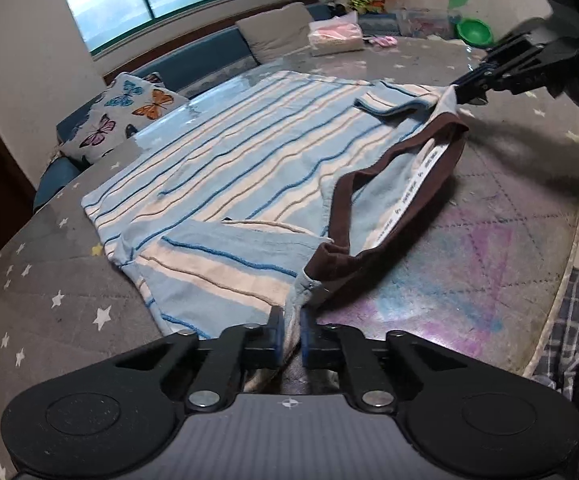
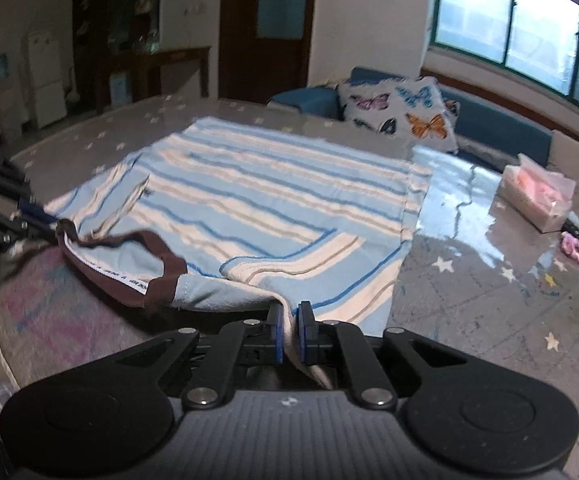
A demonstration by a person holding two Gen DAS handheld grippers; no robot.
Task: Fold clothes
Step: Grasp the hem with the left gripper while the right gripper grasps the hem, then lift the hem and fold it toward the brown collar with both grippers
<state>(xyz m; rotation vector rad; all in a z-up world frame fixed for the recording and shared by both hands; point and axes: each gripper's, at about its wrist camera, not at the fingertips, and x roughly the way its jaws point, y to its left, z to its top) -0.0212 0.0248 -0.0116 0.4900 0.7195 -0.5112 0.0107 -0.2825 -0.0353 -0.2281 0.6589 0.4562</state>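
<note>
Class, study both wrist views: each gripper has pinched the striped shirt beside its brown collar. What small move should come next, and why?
Probably lift both grippers together and carry the collar end toward the far hem. The left gripper and right gripper are each shut on the striped shirt at either side of the brown collar, and the shirt lies flat on the table with its sleeves already folded in.

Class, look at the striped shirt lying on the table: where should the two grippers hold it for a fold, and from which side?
Grip the striped shirt at its shoulders, either side of the brown collar, coming from the collar end. The left gripper and right gripper are shut there already, with the body flat beyond.
</note>
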